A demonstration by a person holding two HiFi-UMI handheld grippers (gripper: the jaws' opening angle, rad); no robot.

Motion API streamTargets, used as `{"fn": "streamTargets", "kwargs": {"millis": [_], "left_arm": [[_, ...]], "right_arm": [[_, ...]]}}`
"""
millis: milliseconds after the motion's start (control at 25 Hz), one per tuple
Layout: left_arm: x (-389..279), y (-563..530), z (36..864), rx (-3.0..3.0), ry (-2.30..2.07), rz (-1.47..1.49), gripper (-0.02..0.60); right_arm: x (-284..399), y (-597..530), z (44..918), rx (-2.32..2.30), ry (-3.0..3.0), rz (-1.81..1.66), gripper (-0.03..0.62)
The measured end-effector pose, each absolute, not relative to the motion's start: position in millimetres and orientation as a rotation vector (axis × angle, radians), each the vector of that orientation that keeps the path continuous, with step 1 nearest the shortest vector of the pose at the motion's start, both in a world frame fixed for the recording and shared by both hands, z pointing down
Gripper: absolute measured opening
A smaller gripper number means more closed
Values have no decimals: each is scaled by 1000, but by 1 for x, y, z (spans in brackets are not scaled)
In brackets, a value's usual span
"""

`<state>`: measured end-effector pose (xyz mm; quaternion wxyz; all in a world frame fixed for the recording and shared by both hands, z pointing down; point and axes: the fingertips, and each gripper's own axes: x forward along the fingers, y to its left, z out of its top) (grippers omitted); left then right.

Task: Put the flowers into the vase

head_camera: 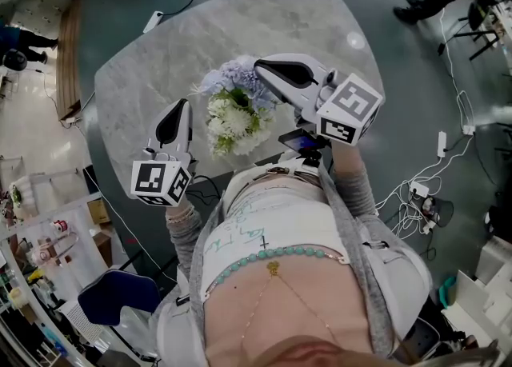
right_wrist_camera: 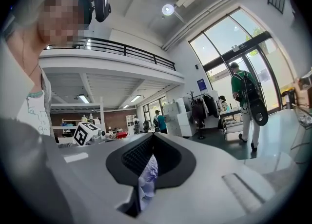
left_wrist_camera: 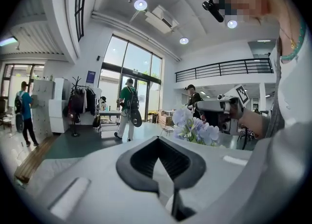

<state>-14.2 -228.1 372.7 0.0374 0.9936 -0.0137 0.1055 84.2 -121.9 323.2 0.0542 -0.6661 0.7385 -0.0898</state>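
Observation:
A bunch of white and lavender flowers (head_camera: 234,113) stands upright in the middle of the round marble table (head_camera: 152,61); the blooms hide whatever holds them, so no vase shows. My right gripper (head_camera: 259,66) reaches over the bunch from the right, tip against the lavender blooms (head_camera: 230,77). In the right gripper view its jaws (right_wrist_camera: 148,152) are closed with a pale lavender petal (right_wrist_camera: 147,178) between them. My left gripper (head_camera: 181,108) hovers left of the bunch, apart from it, jaws (left_wrist_camera: 157,145) shut on nothing. The left gripper view shows the flowers (left_wrist_camera: 195,128) at the right gripper's (left_wrist_camera: 207,107) tip.
A small dark device (head_camera: 301,141) sits at the table's near edge by my body. Cables and power strips (head_camera: 420,193) lie on the floor to the right. A wooden bench (head_camera: 70,53) stands left of the table. People walk in the hall behind.

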Motion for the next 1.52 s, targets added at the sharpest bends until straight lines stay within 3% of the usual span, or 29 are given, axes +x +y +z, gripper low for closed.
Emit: {"fn": "streamTargets", "kwargs": {"millis": [440, 1520], "left_arm": [[-11, -241, 350, 2905, -168, 233, 3], [8, -241, 347, 2914, -105, 291, 3]], "right_arm": [[83, -138, 298, -2089, 2231, -118, 26], [87, -150, 302, -2115, 2189, -178, 25]]}}
